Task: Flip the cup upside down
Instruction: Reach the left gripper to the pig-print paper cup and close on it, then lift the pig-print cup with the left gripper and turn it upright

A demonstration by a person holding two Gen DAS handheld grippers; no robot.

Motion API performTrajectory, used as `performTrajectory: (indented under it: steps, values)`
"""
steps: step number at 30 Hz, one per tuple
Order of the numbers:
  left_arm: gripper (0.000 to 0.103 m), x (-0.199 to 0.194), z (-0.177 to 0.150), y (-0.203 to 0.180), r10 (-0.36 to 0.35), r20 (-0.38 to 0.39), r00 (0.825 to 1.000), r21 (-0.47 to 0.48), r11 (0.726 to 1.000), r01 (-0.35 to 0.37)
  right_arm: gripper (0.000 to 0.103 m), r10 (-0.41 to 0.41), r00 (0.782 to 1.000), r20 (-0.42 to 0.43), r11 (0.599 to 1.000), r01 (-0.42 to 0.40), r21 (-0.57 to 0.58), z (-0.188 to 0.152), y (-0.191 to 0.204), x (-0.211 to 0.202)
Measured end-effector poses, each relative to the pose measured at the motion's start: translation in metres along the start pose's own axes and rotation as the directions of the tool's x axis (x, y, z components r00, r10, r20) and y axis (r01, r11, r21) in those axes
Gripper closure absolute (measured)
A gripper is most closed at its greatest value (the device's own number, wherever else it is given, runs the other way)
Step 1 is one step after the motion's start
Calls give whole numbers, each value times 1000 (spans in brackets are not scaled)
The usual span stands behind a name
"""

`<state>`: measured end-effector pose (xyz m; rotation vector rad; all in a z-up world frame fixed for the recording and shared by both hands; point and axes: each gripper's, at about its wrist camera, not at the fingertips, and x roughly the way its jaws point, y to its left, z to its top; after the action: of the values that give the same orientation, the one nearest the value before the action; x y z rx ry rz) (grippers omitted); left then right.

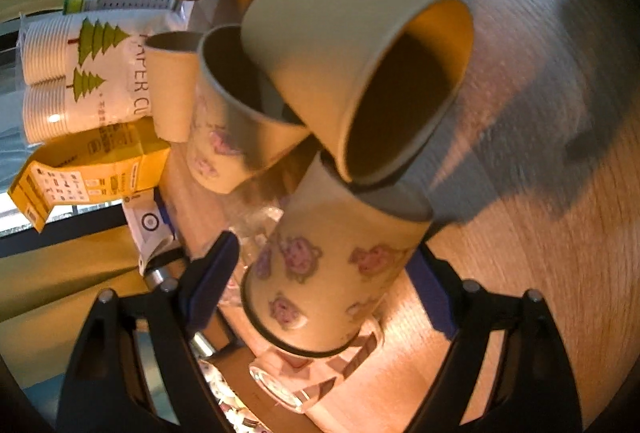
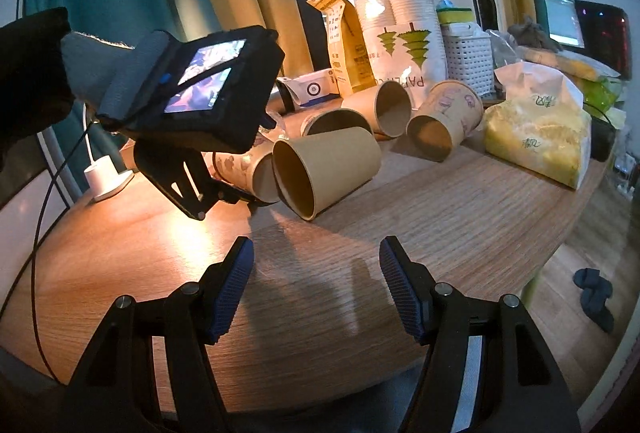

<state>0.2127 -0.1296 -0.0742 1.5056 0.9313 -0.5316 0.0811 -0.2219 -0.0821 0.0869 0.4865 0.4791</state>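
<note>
Where the left gripper (image 1: 326, 273) reaches in, its black arms and ribbed blue pads (image 1: 212, 279) bracket a printed cup (image 1: 332, 273): paper, tapered, cream with pink animal figures and a dark rolled rim. Cup lies sideways between the pads; right pad touches its wall, left pad sits just beside it with a slim gap. Whether the grip is firm, cannot tell; jaws are roughly cup-width apart. Motion blur softens the print.

Plain cup (image 1: 360, 81), smooth kraft paper, no print, lies on its side against the printed cup's far end, mouth open to the right, interior dark. In the right wrist view the same plain cup (image 2: 326, 173) rests on the table (image 2: 460, 225) with its mouth facing the camera, the printed cup (image 2: 248, 169) just left of it and partly hidden by the left gripper's body.

Table: round, wood-grain laminate, warm glare at the left.

Right gripper (image 2: 316, 285) hangs above bare tabletop near the front edge, jaws spread wide, nothing between them, well apart from the cups.

Farther back: three more paper cups on their sides, one of them printed (image 2: 444, 121); a plastic sleeve of stacked cups (image 2: 404, 41) with green tree marks; a yellow carton (image 2: 344, 45); a white perforated basket (image 2: 468, 57); a crinkled bag (image 2: 536, 129) with yellow contents at right.
</note>
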Motion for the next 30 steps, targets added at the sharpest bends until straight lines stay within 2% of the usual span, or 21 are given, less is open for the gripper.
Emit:
performTrajectory:
  steps: [2, 5, 10, 20, 24, 25, 28, 30]
  values:
    - [26, -1, -1, 1, -19, -1, 1000, -11, 1000, 19, 34, 0, 1000, 3, 1000, 0, -5, 0, 2, -1]
    - [27, 5, -4, 8, -21, -8, 1000, -28, 999, 21, 34, 1, 1000, 1, 1000, -1, -5, -1, 2, -1]
    - [33, 2, -7, 6, -16, 25, 1000, -44, 999, 17, 34, 0, 1000, 1, 1000, 0, -1, 0, 2, 0]
    - [34, -23, -14, 7, -3, 79, 997, -80, 997, 9, 34, 1, 1000, 4, 1000, -1, 0, 0, 3, 0]
    - [34, -46, -22, 10, 49, 133, 990, -150, 988, -29, 34, 5, 1000, 12, 1000, -4, -2, 1, 3, -2]
    - [34, -53, -24, 10, 39, 146, 989, -175, 984, -13, 34, 4, 1000, 14, 1000, -4, -3, 1, 3, -3]
    - [34, -70, -30, 9, 68, 187, 980, -225, 974, -24, 34, 4, 1000, 22, 1000, -4, -2, 1, 5, -6]
    - [35, -84, -33, 6, 112, 226, 968, -269, 962, -49, 34, 8, 1000, 26, 1000, -8, -3, 2, 7, -7]
